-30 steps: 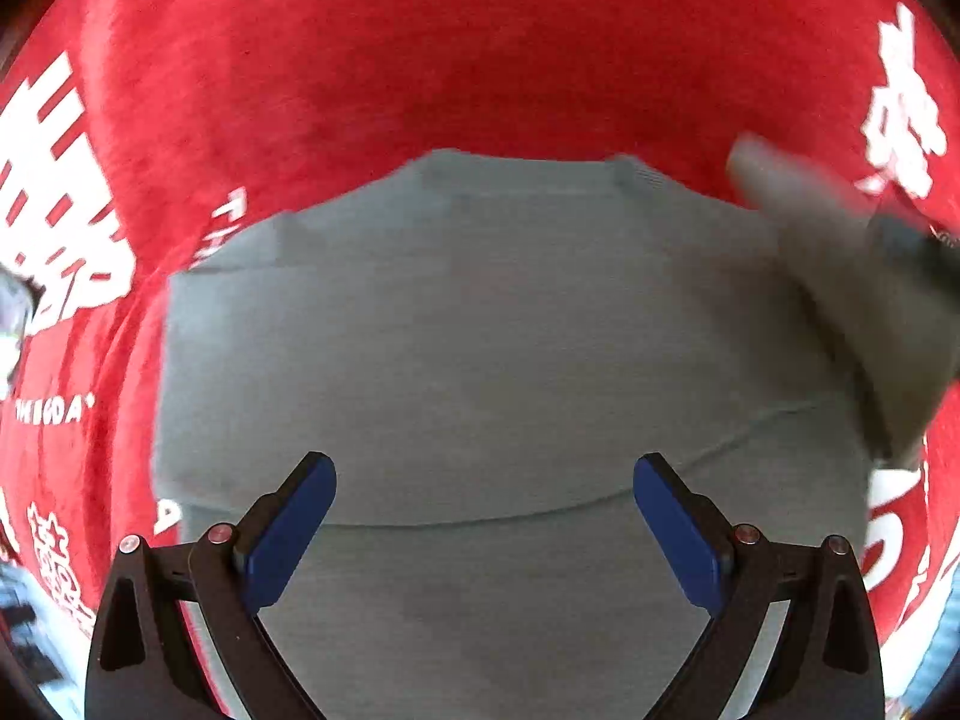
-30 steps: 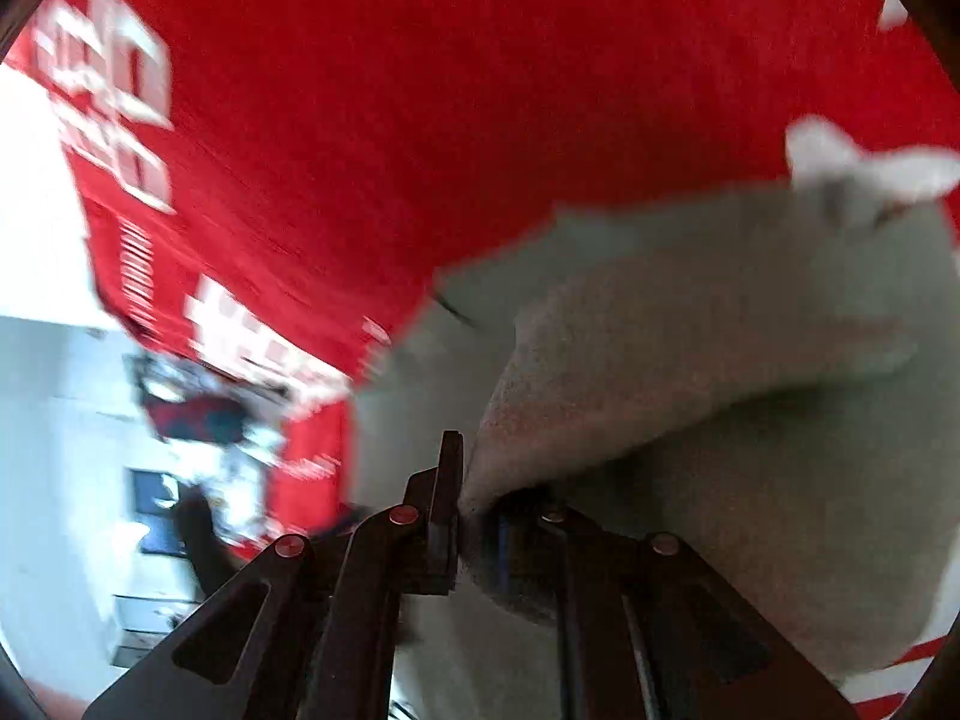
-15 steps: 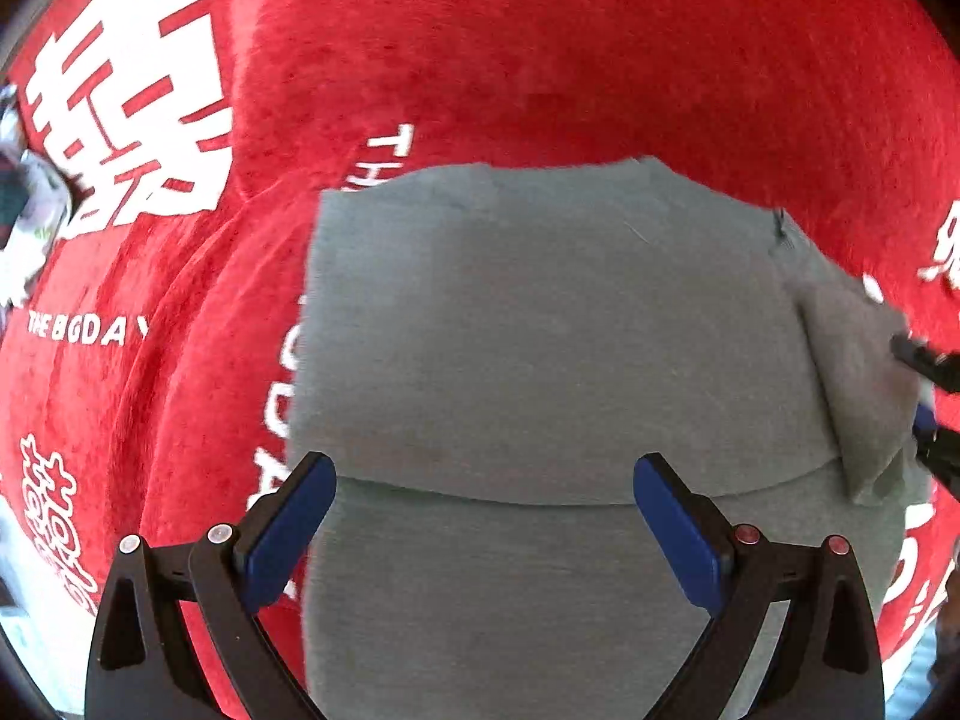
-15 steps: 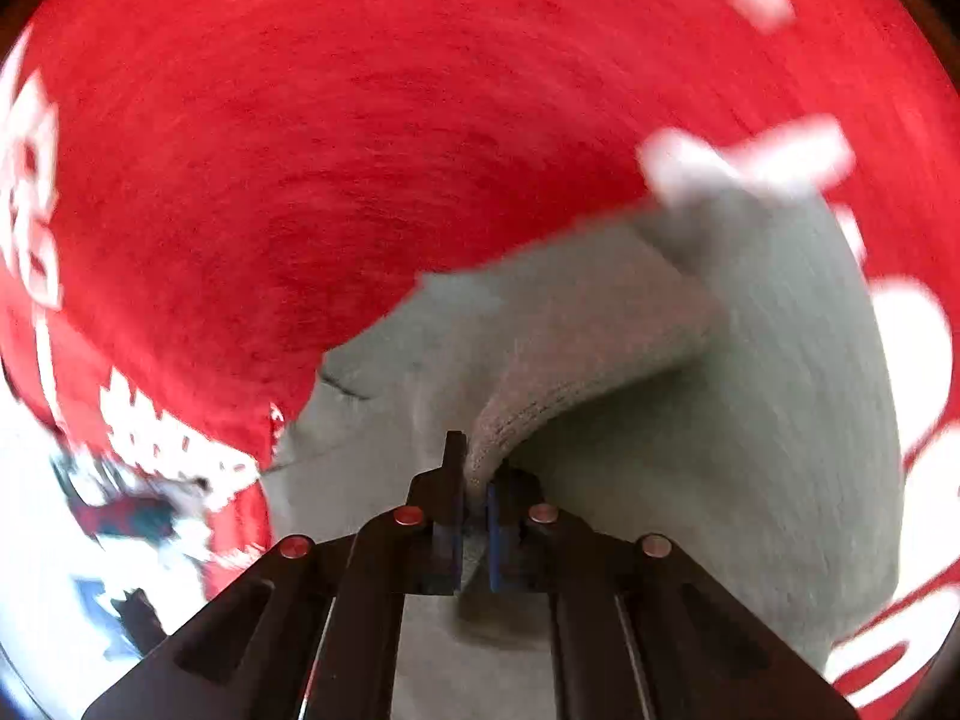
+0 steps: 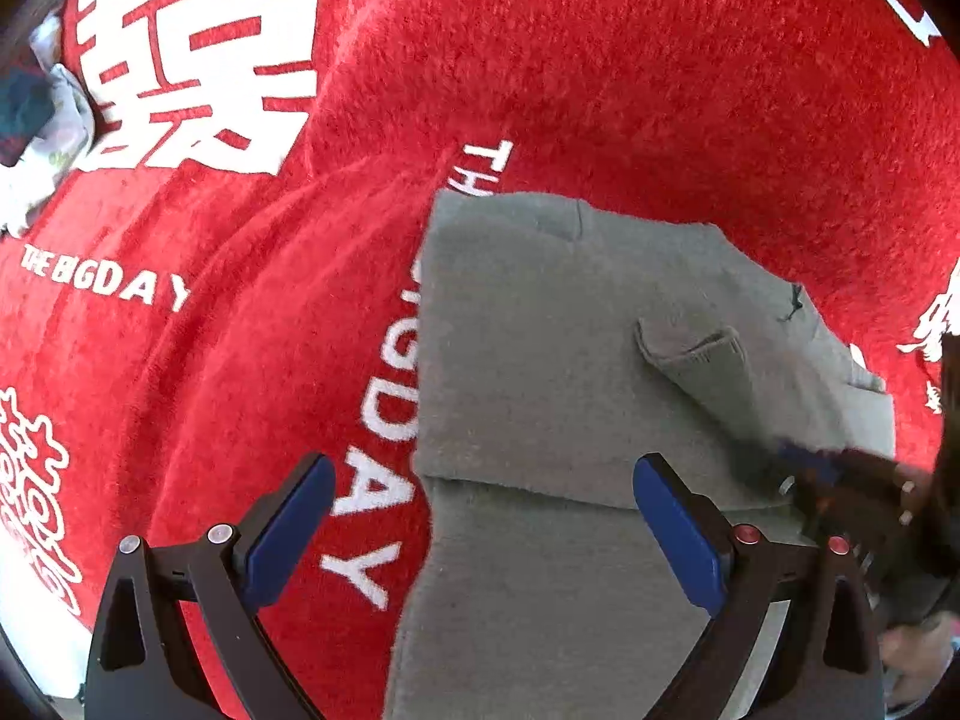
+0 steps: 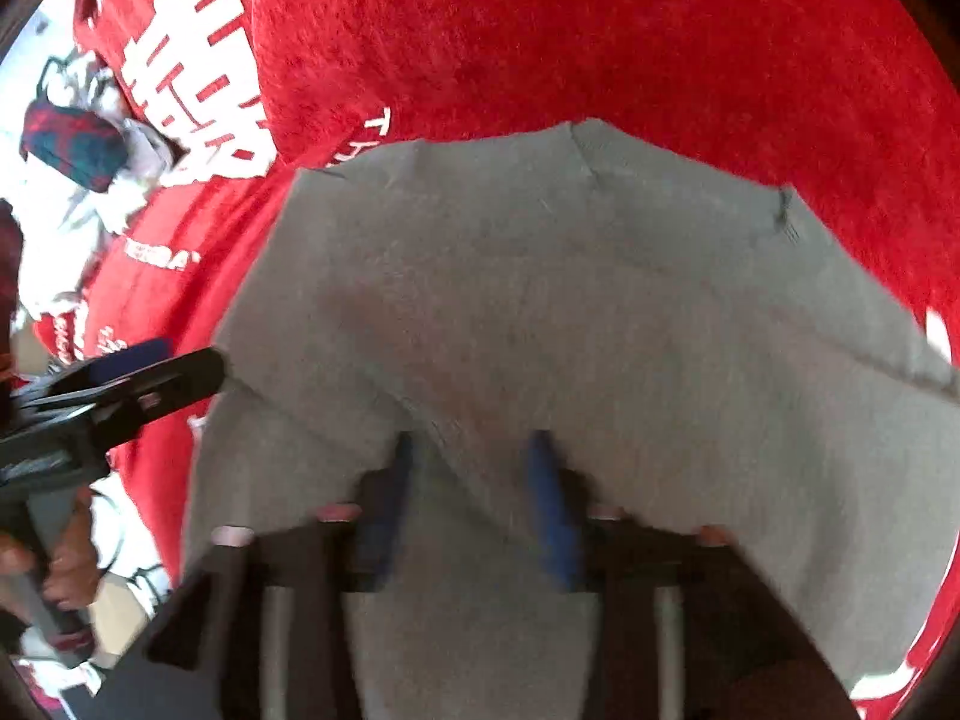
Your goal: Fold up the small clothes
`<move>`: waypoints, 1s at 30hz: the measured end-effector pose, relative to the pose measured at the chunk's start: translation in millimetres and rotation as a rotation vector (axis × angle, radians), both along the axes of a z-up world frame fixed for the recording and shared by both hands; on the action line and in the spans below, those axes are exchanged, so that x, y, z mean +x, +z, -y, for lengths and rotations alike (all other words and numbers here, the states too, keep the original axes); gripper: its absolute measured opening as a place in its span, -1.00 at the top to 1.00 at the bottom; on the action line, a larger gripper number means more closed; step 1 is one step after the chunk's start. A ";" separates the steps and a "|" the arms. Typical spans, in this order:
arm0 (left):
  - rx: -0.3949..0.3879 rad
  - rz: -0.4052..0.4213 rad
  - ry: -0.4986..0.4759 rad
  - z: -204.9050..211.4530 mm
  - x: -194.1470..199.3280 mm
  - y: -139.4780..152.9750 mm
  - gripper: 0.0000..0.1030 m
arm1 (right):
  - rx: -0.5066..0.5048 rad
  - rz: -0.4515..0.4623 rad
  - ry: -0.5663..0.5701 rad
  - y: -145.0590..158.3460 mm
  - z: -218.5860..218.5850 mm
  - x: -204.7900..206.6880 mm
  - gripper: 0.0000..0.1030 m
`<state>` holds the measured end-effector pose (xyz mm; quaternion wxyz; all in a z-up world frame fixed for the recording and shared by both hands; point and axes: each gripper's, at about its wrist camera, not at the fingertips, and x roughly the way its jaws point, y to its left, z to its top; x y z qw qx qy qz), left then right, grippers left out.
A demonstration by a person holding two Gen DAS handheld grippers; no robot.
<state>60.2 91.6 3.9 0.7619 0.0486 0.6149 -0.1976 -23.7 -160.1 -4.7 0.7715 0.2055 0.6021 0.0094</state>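
Observation:
A grey garment (image 5: 540, 360) lies flat on a red plush blanket (image 5: 600, 60) with white lettering. One sleeve (image 5: 702, 360) is folded in across the garment's body. My left gripper (image 5: 486, 531) is open over the garment's left edge, with nothing between its blue pads. In the right wrist view it shows at the left (image 6: 120, 384). My right gripper (image 6: 474, 492) hovers low over the garment (image 6: 540, 300). Its jaws are opening. The sleeve's end lies between the blue pads, and they do not press on it. It appears blurred at the right edge (image 5: 840, 480) of the left wrist view.
A dark plaid bundle (image 6: 72, 144) on white cloth lies beyond the blanket's left edge, also seen as the bundle (image 5: 24, 108) in the left wrist view. A person's hand (image 6: 60, 570) grips the left tool's handle.
The right gripper carried the sleeve inward over the garment, then its jaws parted and let it go. The left gripper slid left, toward the garment's left edge.

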 end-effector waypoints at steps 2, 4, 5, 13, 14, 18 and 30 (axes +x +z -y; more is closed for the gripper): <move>-0.023 -0.019 -0.013 5.8 -1.3 -3.2 -0.94 | 0.040 -0.003 -0.056 5.5 12.1 -19.7 -0.13; -0.049 -0.041 -0.032 16.6 -3.8 -6.4 -0.94 | 0.087 -0.022 -0.133 4.8 28.7 -46.2 -0.13; -0.064 -0.055 -0.043 22.2 -5.4 -7.8 -0.94 | 0.123 -0.043 -0.204 3.0 42.4 -61.9 -0.13; -0.134 -0.157 -0.091 73.3 -8.3 -30.9 -0.93 | 0.439 -0.040 -0.760 -26.9 149.3 -191.0 -0.14; -0.146 -0.163 -0.091 78.4 -8.0 -31.5 -0.80 | 0.468 -0.017 -0.812 -29.4 156.1 -197.7 -0.14; -0.180 -0.202 -0.098 91.4 -4.3 -32.5 0.86 | 0.491 0.035 -0.918 -30.2 175.9 -207.8 -0.14; -0.176 -0.146 -0.088 59.1 -1.6 -24.3 0.86 | 0.300 0.002 -0.761 -14.4 165.0 -165.4 0.84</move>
